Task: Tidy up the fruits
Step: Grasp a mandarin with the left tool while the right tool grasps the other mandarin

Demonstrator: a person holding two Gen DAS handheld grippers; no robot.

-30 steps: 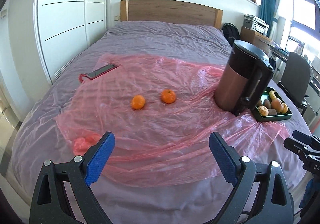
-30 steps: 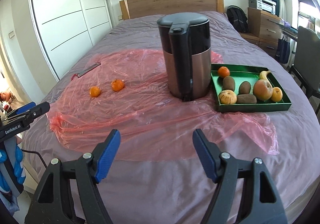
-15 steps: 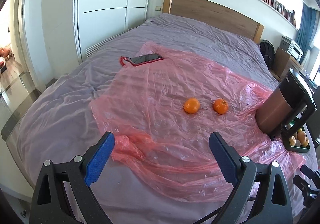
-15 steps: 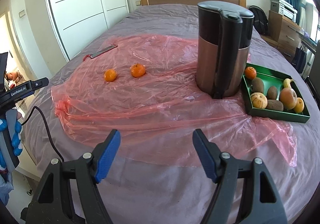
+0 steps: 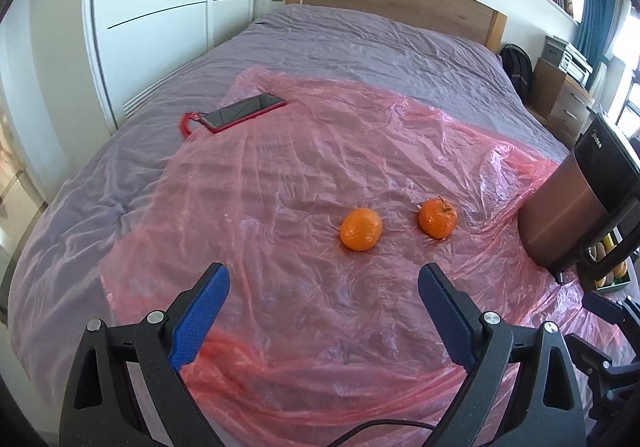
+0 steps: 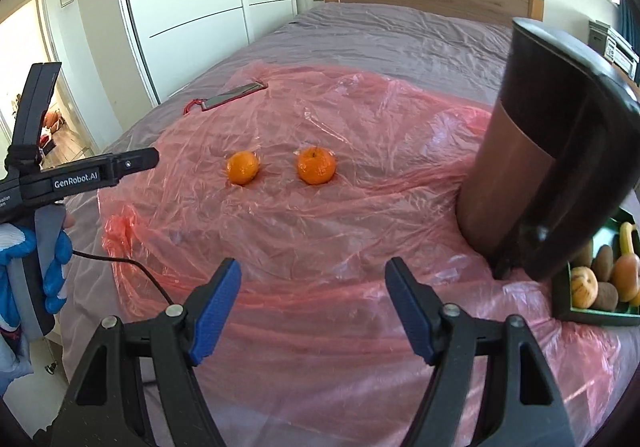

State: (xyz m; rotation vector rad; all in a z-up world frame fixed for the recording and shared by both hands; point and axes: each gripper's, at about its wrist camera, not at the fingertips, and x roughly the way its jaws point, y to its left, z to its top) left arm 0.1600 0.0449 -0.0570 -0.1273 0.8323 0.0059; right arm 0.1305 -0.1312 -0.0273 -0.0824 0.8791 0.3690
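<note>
At the far left of the right wrist view, a hand in a blue-and-white glove is gripping the handle of the left gripper, and a black cable is trailing from it across the bed. That gripper's blue pads are standing spread wide with nothing between them, hovering over the near part of the pink plastic sheet that is covering the purple bedspread. Far left on the sheet's edge, a phone in a red case is lying flat, its red loop hanging onto the bedspread. Near the middle of the sheet, two oranges are sitting side by side but apart: the left orange and, just right of it, the right orange with a stem. Both are lying beyond the pads, untouched. The right gripper is likewise hanging over the near sheet with its pads spread and empty. Further right, a brown-and-black kettle is standing on the sheet, well apart from the oranges. At the far right, just beside the kettle's base, a green tray is holding more fruit, among them brown kiwis, a yellowish round fruit and a banana.
</note>
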